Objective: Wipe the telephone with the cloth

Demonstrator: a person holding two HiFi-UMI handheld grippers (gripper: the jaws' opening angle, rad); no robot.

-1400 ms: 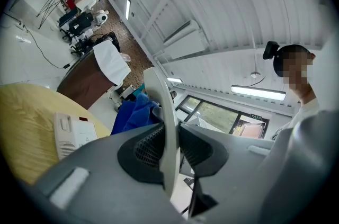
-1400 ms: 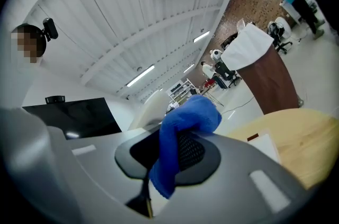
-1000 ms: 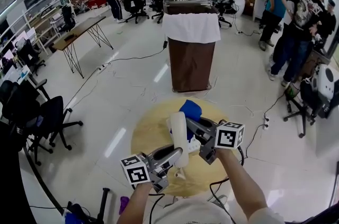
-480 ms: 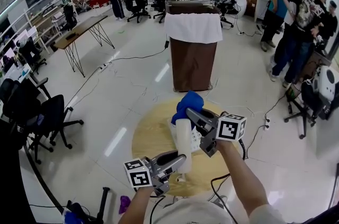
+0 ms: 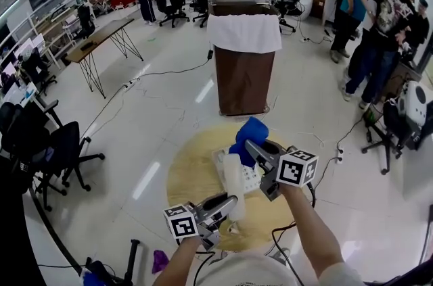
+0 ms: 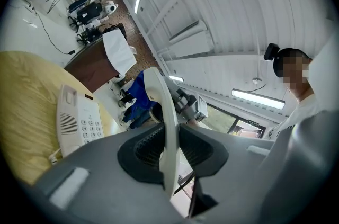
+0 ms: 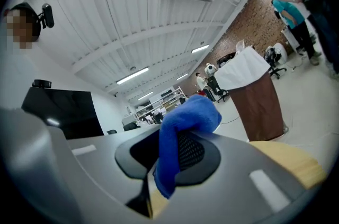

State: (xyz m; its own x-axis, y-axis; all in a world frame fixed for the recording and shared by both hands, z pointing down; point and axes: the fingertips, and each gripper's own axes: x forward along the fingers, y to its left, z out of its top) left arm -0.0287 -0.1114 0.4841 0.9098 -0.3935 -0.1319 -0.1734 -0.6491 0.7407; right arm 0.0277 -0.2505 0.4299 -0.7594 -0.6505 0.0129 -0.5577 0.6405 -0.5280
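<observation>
The white telephone base (image 5: 242, 176) (image 6: 74, 125) lies on the round yellow table (image 5: 189, 176), its keypad facing up. My left gripper (image 5: 230, 200) (image 6: 168, 151) is shut on the white handset (image 5: 233, 186) (image 6: 165, 127), lifted off the base and standing upright between the pads. My right gripper (image 5: 254, 143) (image 7: 169, 157) is shut on a blue cloth (image 5: 249, 132) (image 7: 183, 130), held above the far end of the phone, just beyond the top of the handset. A coiled cord (image 5: 230, 227) hangs below the handset.
A brown bin with a white liner (image 5: 243, 68) stands just beyond the table. Office chairs (image 5: 47, 149) are at the left, cables trail over the floor, and several people stand at the right (image 5: 379, 41) and far back. A desk (image 5: 101, 41) stands at the left rear.
The right gripper has carried the blue cloth farther away and a little right, clear of the handset's top. The left gripper with the handset has shifted slightly toward me.
</observation>
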